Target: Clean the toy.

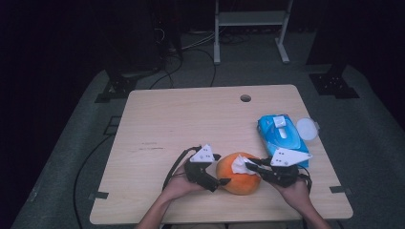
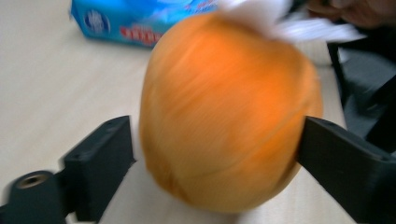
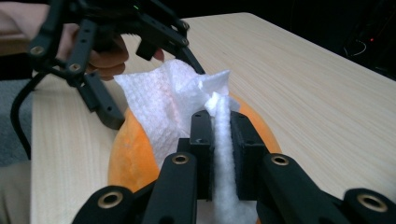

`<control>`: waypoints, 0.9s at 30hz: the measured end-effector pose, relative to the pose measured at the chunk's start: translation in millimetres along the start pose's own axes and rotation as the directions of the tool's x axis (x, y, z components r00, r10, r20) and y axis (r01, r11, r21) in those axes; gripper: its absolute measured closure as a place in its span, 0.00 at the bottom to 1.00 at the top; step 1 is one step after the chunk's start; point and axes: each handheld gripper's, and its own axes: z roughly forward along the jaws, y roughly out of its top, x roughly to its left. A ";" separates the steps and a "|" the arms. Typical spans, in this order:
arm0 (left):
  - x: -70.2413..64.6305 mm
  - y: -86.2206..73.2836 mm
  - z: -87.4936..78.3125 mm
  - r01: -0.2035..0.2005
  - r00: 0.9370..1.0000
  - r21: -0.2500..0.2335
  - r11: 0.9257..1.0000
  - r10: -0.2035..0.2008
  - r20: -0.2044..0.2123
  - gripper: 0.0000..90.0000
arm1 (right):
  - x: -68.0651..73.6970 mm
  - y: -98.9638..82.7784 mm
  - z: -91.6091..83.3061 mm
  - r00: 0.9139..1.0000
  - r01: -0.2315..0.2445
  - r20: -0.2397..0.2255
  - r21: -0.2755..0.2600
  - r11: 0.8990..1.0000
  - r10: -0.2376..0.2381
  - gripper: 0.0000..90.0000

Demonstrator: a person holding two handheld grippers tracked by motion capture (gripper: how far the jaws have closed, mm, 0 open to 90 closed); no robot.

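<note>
Wiping orange fruit (image 1: 239,174) at surface's near edge: right gripper (image 1: 249,164) fingers clamp white wipe (image 3: 173,105) onto it, left gripper (image 1: 220,170) fingers spread, straddling fruit. Next: regrip fruit, keep rubbing.

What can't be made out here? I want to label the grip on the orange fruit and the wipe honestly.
- Left gripper contact: motion blur on the orange fruit hides whether the pads touch it, left gripper view.
- Blue wipes pack: print too small, high view.
- White wipe: its lower end hidden by the right gripper, right gripper view.
</note>
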 end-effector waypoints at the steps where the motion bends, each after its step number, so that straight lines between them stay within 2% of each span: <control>1: 0.6 -0.6 1.3 0.005 1.000 -0.003 1.000 -0.005 0.026 0.15 | 0.7 -0.4 -1.9 1.000 -0.002 0.000 -0.001 1.000 0.002 0.89; 3: -1.4 -0.1 1.4 -0.016 1.000 -0.011 1.000 0.017 0.022 0.26 | 5.2 2.1 -3.7 1.000 0.020 0.004 0.003 1.000 -0.020 0.89; 6: -6.6 2.3 0.5 -0.073 0.997 -0.030 0.997 0.073 -0.014 0.40 | 12.8 9.1 -0.5 0.999 0.047 -0.006 -0.008 0.999 -0.047 0.89; 10: -17.4 8.0 1.3 -0.157 0.985 -0.028 0.987 0.154 -0.076 0.45 | 23.5 23.0 11.5 0.995 0.094 -0.023 -0.026 0.995 -0.094 0.89; 12: -18.8 7.3 -0.4 -0.174 0.982 -0.026 0.984 0.172 -0.083 0.45 | 24.7 27.9 14.3 0.993 0.113 -0.016 -0.026 0.993 -0.114 0.89; 14: -16.9 4.9 -1.9 -0.167 0.984 -0.028 0.986 0.165 -0.070 0.45 | 20.7 27.7 12.5 0.994 0.104 -0.011 -0.021 0.994 -0.104 0.89; 16: -14.6 3.0 -0.9 -0.147 0.987 -0.031 0.989 0.145 -0.066 0.39 | 14.5 22.8 8.0 0.996 0.087 0.000 -0.015 0.996 -0.087 0.89; 19: -7.9 2.8 1.4 -0.084 0.995 -0.033 0.996 0.082 -0.062 0.22 | 9.6 12.7 0.3 0.997 0.074 0.023 -0.003 0.997 -0.074 0.89; 21: -3.4 3.0 4.5 -0.021 0.999 -0.029 0.999 0.020 -0.034 0.16 | 7.8 7.7 -4.4 0.998 0.058 0.018 -0.006 0.998 -0.058 0.89; 23: -1.4 1.7 6.7 0.001 1.000 -0.035 0.999 -0.001 0.008 0.17 | 7.3 5.9 -6.5 0.998 0.056 0.014 -0.006 0.998 -0.056 0.89; 27: -7.3 3.9 5.5 -0.054 0.998 -0.050 0.997 0.053 -0.036 0.38 | 10.3 8.6 -4.6 0.998 0.063 0.010 -0.010 0.998 -0.063 0.89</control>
